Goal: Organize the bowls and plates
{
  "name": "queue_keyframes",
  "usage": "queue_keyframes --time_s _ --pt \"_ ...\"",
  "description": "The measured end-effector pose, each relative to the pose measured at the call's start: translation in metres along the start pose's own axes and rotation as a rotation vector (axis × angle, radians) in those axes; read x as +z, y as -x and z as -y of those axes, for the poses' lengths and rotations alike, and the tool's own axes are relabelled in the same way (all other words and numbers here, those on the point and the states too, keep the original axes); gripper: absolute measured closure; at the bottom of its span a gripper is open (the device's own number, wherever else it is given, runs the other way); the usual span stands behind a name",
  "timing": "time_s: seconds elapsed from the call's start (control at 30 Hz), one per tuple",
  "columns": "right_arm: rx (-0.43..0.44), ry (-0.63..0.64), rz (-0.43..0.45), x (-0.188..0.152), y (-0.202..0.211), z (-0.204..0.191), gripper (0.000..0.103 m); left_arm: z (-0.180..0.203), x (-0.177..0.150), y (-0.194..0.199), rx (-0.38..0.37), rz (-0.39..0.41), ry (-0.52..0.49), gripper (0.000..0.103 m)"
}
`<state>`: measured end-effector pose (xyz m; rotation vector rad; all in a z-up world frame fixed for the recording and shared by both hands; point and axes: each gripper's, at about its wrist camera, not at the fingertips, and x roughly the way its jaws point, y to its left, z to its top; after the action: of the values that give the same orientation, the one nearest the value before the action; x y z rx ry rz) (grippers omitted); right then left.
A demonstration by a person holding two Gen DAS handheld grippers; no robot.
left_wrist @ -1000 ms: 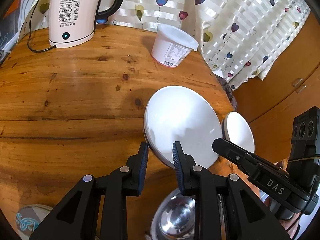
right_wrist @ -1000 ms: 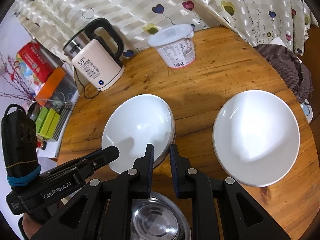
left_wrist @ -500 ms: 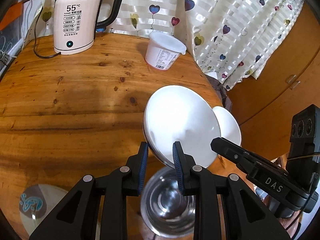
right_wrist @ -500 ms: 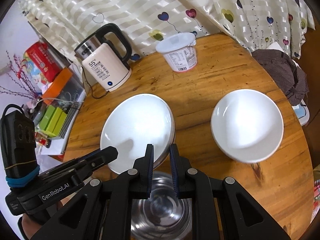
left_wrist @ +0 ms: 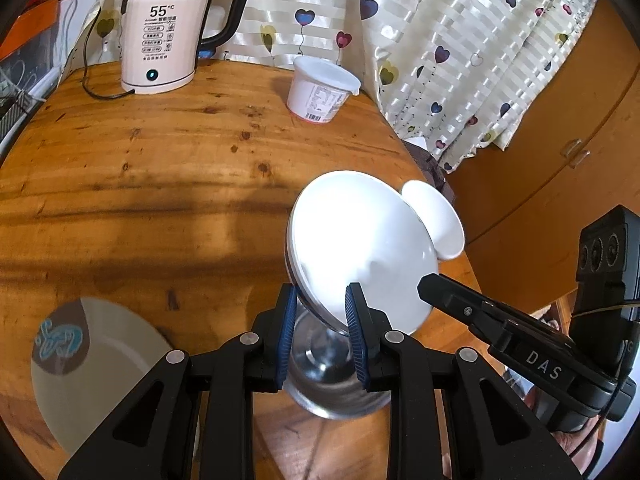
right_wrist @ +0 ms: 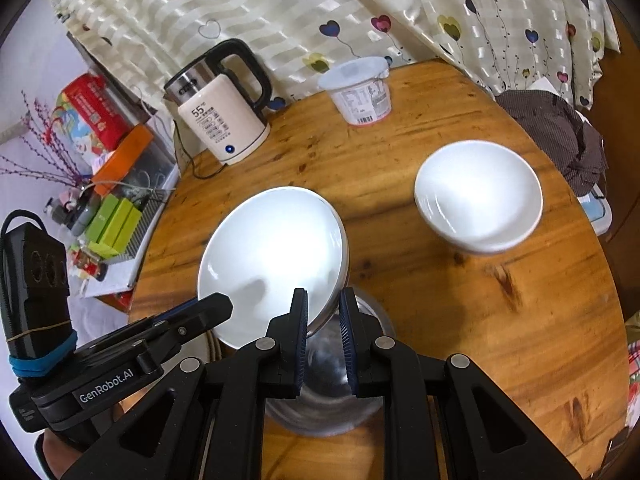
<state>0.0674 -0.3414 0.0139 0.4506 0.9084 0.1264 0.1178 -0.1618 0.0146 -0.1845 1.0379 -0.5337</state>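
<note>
Both grippers hold one white plate (left_wrist: pixel 360 232) (right_wrist: pixel 272 248) tilted in the air over the round wooden table (left_wrist: pixel 160 184). My left gripper (left_wrist: pixel 320 300) is shut on its near rim. My right gripper (right_wrist: pixel 323 300) is shut on the rim further round, and shows at the plate's right edge (left_wrist: pixel 432 284) in the left wrist view. The left gripper (right_wrist: pixel 212 308) reaches in at the plate's lower left in the right wrist view. A steel bowl (left_wrist: pixel 332 388) (right_wrist: pixel 324 416) stands on the table right under the plate. A white bowl (right_wrist: pixel 478 196) (left_wrist: pixel 436 216) sits to the right.
A pale plate with a blue pattern (left_wrist: pixel 92 364) lies at the near left. A pink kettle (left_wrist: pixel 160 40) with its cord and a white tub (left_wrist: pixel 320 92) stand at the far edge by the curtain. Boxes and clutter (right_wrist: pixel 112 216) sit off the table's left side.
Both grippers drew back and rose with the plate held between them. More of the steel bowl now shows under the plate, and the patterned plate has come further into view.
</note>
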Motion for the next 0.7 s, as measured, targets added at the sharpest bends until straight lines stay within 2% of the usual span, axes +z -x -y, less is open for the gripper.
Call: queue_keyframes --time_s 0.3,0.7 --pt "-0.007 -0.009 -0.034 -0.023 0.003 0.005 0.087 -0.001 -0.025 -0.003 -0.009 -0.032 0.014 0.077" --pt "-0.016 -0.017 -0.076 -0.037 -0.003 0.013 0.087 -0.005 -0.041 -0.014 -0.01 -0.082 0.036 0.077"
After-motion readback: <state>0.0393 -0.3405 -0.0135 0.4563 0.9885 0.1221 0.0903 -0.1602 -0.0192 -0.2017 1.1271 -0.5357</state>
